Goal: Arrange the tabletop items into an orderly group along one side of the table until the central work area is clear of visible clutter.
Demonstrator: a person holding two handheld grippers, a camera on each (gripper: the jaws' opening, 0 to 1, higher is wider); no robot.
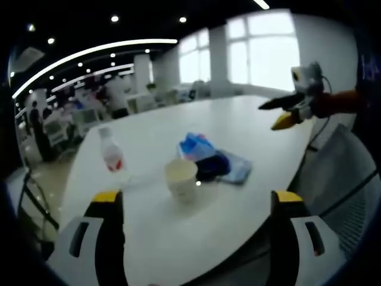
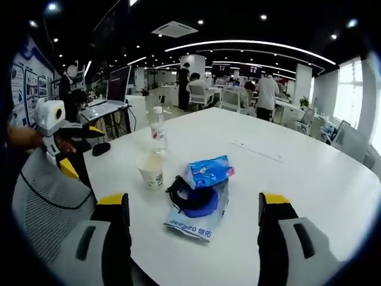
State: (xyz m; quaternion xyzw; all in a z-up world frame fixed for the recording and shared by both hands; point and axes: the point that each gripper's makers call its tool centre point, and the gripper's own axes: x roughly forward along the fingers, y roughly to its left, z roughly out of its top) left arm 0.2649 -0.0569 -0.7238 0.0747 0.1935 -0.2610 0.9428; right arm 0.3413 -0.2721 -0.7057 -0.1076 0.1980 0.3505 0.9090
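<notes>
A white table carries a small cluster. In the left gripper view a clear bottle with a red label stands left, a pale paper cup sits in the middle, and a blue packet lies on a dark coil and a tissue pack. My left gripper hovers open before the cup. My right gripper shows at the far right, off the table's edge. In the right gripper view my right gripper is open over the tissue pack, with the coil, packet, cup and bottle beyond.
A black mouse lies near the table's left edge, with a laptop on a stand behind. A grey mesh chair is at the near left, below the left gripper. People and desks fill the room behind.
</notes>
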